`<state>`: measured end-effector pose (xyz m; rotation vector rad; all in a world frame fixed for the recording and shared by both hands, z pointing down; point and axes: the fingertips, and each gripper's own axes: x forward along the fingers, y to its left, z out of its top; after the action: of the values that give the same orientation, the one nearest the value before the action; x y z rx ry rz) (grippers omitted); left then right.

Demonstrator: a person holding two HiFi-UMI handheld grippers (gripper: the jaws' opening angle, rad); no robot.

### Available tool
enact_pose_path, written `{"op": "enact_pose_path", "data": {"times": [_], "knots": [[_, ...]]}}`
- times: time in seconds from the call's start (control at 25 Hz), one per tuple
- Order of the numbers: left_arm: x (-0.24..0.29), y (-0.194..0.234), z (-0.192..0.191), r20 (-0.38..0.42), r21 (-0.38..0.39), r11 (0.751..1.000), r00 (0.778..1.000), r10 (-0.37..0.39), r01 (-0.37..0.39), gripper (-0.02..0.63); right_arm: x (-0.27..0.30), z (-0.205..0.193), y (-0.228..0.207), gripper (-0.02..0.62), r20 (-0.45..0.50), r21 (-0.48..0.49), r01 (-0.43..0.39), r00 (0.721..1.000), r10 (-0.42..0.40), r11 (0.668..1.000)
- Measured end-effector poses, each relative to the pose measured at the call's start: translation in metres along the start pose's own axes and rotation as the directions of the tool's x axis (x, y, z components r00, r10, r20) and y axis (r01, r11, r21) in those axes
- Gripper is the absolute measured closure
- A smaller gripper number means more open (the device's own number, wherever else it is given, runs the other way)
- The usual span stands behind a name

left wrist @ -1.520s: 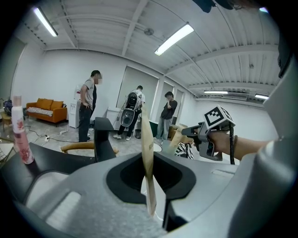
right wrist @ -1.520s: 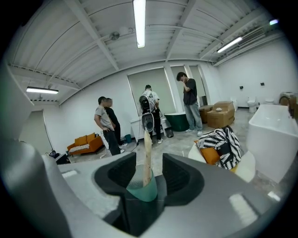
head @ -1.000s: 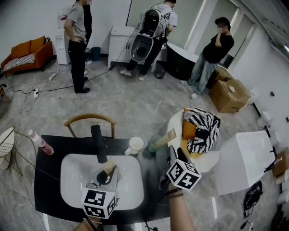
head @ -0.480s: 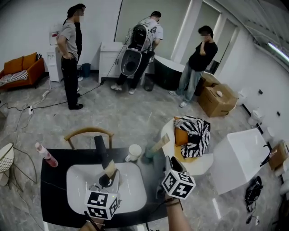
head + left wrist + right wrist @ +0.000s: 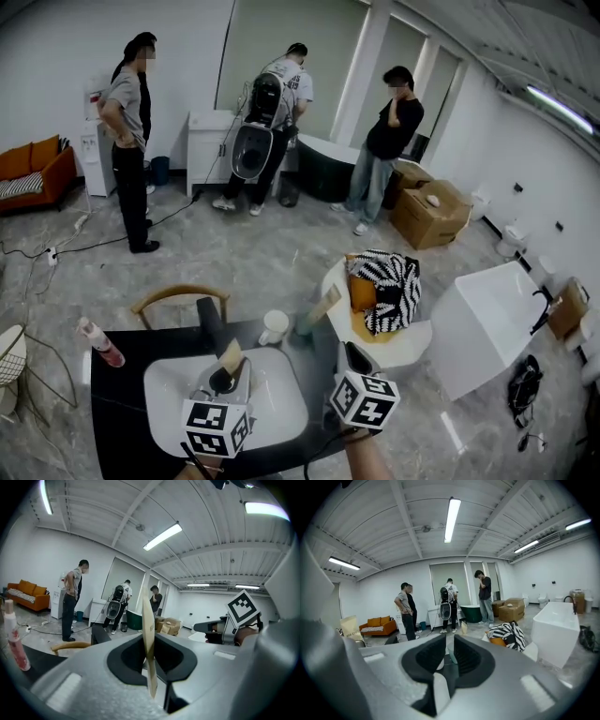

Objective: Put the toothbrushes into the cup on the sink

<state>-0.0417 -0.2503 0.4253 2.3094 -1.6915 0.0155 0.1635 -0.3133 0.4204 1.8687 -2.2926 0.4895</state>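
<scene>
My left gripper (image 5: 225,375) hovers over the white sink (image 5: 277,417) and is shut on a flat beige toothbrush pack (image 5: 149,639), which stands upright between its pads. To the right of the basin, my right gripper (image 5: 349,354) is over the black counter. Its jaws are closing, with a white toothbrush handle (image 5: 439,692) low between them. A teal cup (image 5: 306,324) behind the basin holds another beige pack (image 5: 326,302). The same teal cup (image 5: 450,655) shows through the right jaws' narrow gap. A white mug (image 5: 275,326) stands beside it.
A black faucet (image 5: 208,323) rises at the basin's back. A pink bottle (image 5: 101,343) lies at the counter's left. A wooden chair (image 5: 178,298) stands behind the counter. A round table with a striped bag (image 5: 386,289) and a white tub (image 5: 483,323) stand on the right. Three people stand far back.
The head view has tilted up, so counter and both grippers sit lower in the picture. The right gripper has drawn slightly back toward me. The left still holds its pack over the basin.
</scene>
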Motion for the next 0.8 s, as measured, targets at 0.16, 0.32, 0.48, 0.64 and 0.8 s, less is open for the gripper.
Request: {"op": "enact_pose_path", "data": {"times": [0.16,0.32,0.48,0.64,0.8], "knots": [[-0.003,-0.002,0.005,0.007,0.008,1.0,1.0,-0.028,0.028,0.566,-0.015,-0.002,0.005,0.552,0.008,-0.002,0.022,1.0,-0.022,1.0],[-0.004,-0.003,0.011,0.013,0.021,0.998,0.998,-0.059,0.058,0.566,-0.028,-0.003,0.006,0.569,0.024,0.013,0.049,0.998,-0.049,0.999],[-0.004,-0.007,0.013,0.012,0.041,0.995,0.996,-0.09,0.089,0.566,-0.039,-0.007,0.006,0.592,0.037,0.031,0.078,0.996,-0.08,0.996],[-0.005,-0.009,0.011,0.003,0.053,0.993,0.994,-0.107,0.106,0.568,-0.046,-0.017,0.008,0.592,0.033,0.057,0.086,0.996,-0.088,0.995],[-0.005,-0.009,0.009,-0.001,0.06,0.992,0.994,-0.111,0.111,0.567,-0.051,-0.029,0.008,0.592,0.021,0.066,0.097,0.995,-0.098,0.993]]}}
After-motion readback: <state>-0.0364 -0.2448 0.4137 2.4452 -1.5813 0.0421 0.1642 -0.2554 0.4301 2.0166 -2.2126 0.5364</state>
